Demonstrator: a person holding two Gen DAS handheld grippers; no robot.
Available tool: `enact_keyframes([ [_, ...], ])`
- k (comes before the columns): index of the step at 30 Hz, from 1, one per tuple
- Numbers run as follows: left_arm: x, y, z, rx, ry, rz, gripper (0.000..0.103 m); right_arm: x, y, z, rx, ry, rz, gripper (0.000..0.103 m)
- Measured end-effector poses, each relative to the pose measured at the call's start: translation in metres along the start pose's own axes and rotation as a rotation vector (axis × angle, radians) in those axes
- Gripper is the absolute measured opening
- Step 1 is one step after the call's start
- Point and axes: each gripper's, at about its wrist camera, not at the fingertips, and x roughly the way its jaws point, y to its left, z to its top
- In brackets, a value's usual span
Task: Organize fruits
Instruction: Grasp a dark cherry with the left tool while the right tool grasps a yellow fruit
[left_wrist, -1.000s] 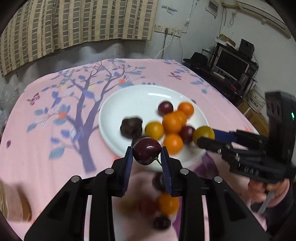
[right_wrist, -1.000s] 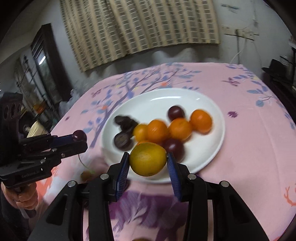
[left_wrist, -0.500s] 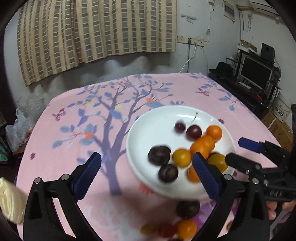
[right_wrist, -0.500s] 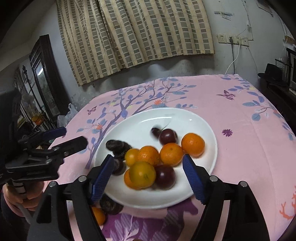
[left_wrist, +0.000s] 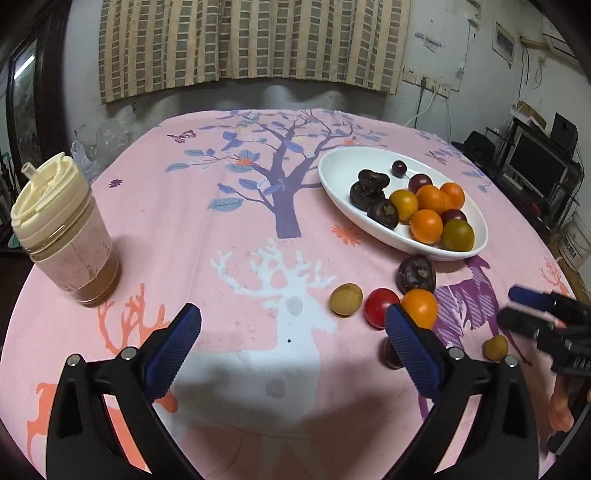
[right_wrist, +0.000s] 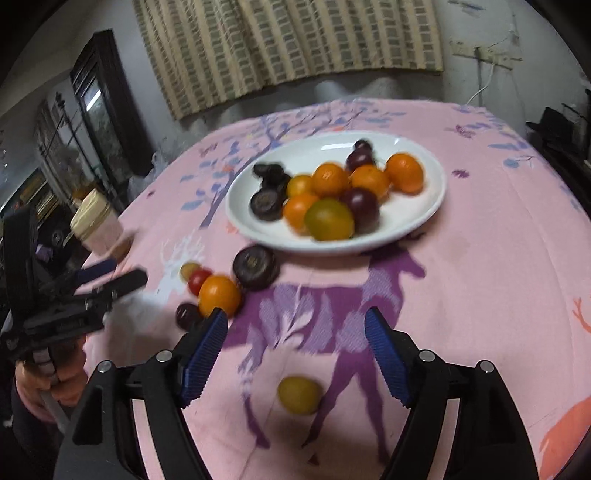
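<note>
A white plate (left_wrist: 332, 173) (right_wrist: 424, 218) holds several oranges, plums, dark fruits and a yellow-green fruit (right_wrist: 329, 219). Loose on the pink cloth near its front lie a dark fruit (left_wrist: 416, 274), an orange (left_wrist: 419, 307) (right_wrist: 219, 295), a red tomato (left_wrist: 380, 307), a tan longan (left_wrist: 345, 294), and a small yellow fruit (right_wrist: 300, 394) (left_wrist: 495, 348). My left gripper (left_wrist: 291, 343) is open and empty, above the cloth, left of the loose fruits. My right gripper (right_wrist: 295, 343) is open and empty, just behind the small yellow fruit.
A lidded cup (left_wrist: 62, 229) with a cream lid stands at the table's left edge; it shows in the right wrist view (right_wrist: 99, 225) too. Shelves with a monitor (left_wrist: 535, 166) stand beyond the right edge. Curtains hang behind the table.
Both grippers opened, dropping the cherry and the yellow-green fruit onto the plate, then drew back from it toward the table's near side.
</note>
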Motion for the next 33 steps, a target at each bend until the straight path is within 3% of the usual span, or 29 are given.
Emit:
enact_keyframes([
  [6,-0.004,-0.001,-0.002,-0.007,-0.002,-0.025,0.098,0.004,0.017,-0.013,-0.097,0.043,-0.079,0.076],
  [12,-0.006,-0.007,-0.001,0.019,-0.014,-0.015,0.098,0.011,0.016,-0.019,-0.092,0.103,-0.082,0.059],
  [26,-0.006,-0.011,-0.002,0.034,-0.003,-0.019,0.098,0.016,0.019,-0.025,-0.129,0.133,-0.134,0.043],
  [29,-0.006,-0.011,-0.002,0.036,-0.001,-0.019,0.098,0.014,0.016,-0.026,-0.129,0.119,-0.162,0.030],
  [33,-0.003,-0.015,-0.006,0.034,0.034,-0.100,0.098,0.012,0.008,-0.024,-0.075,0.112,-0.119,0.026],
])
